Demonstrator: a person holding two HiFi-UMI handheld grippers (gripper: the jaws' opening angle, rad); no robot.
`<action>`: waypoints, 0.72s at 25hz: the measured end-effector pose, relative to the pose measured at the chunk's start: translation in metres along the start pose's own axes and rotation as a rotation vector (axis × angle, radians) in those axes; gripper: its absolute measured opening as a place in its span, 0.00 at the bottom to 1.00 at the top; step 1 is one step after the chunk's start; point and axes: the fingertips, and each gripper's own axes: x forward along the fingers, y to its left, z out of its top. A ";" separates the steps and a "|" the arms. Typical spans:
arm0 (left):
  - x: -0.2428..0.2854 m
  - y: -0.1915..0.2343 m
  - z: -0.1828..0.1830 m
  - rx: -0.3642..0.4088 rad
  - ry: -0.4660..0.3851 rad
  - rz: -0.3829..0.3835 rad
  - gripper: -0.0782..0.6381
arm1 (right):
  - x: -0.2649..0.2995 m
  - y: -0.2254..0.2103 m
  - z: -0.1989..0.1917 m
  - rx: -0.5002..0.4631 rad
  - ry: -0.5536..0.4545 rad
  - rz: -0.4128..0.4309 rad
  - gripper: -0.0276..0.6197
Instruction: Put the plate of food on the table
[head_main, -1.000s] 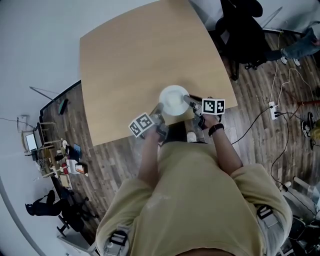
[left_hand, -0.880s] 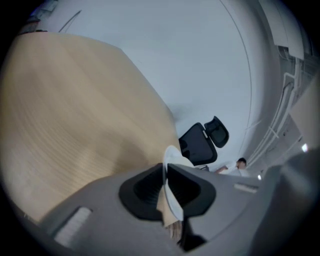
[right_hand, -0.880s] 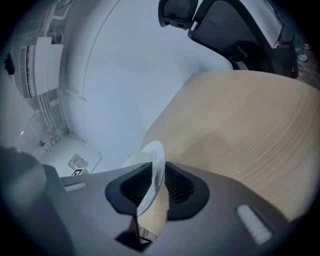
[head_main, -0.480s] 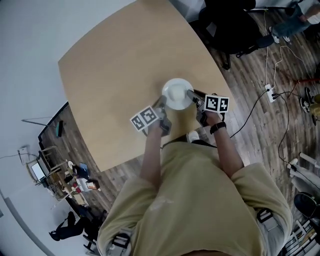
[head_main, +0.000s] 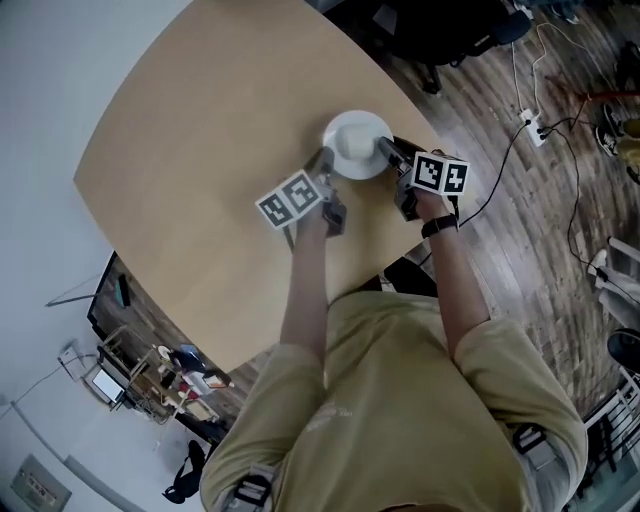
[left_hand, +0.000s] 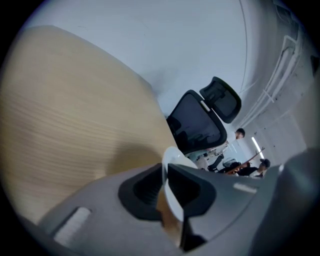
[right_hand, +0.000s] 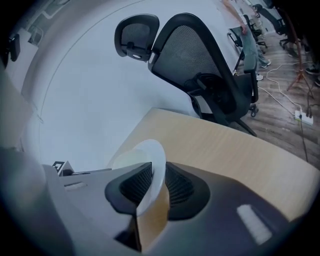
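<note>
A white plate (head_main: 357, 145) hangs over the tan table (head_main: 200, 130), near its right edge, held between both grippers. I cannot make out any food on it. My left gripper (head_main: 322, 167) is shut on the plate's left rim; in the left gripper view (left_hand: 166, 172) the thin rim (left_hand: 173, 156) sits edge-on between the dark pads. My right gripper (head_main: 388, 150) has the right rim (right_hand: 150, 152) between its pads (right_hand: 156, 175), and those jaws are closing on it. The pads touch the rim on both sides.
A black office chair (head_main: 440, 30) stands just past the table's far right corner, also seen in both gripper views (left_hand: 197, 125) (right_hand: 200, 70). A power strip with cables (head_main: 530, 125) lies on the wood floor to the right. The person's body is at the table's near edge.
Both grippers have carried the plate from the table's near edge further in over the tabletop. The person has stepped closer to the table.
</note>
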 end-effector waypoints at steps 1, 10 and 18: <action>0.010 0.000 0.000 0.005 0.008 0.000 0.14 | 0.002 -0.007 0.005 0.002 -0.007 -0.013 0.17; 0.050 0.017 -0.017 0.067 0.093 0.079 0.16 | 0.010 -0.038 0.014 -0.076 0.035 -0.138 0.16; 0.052 0.022 -0.035 0.094 0.123 0.161 0.26 | 0.006 -0.051 0.005 -0.152 0.093 -0.239 0.20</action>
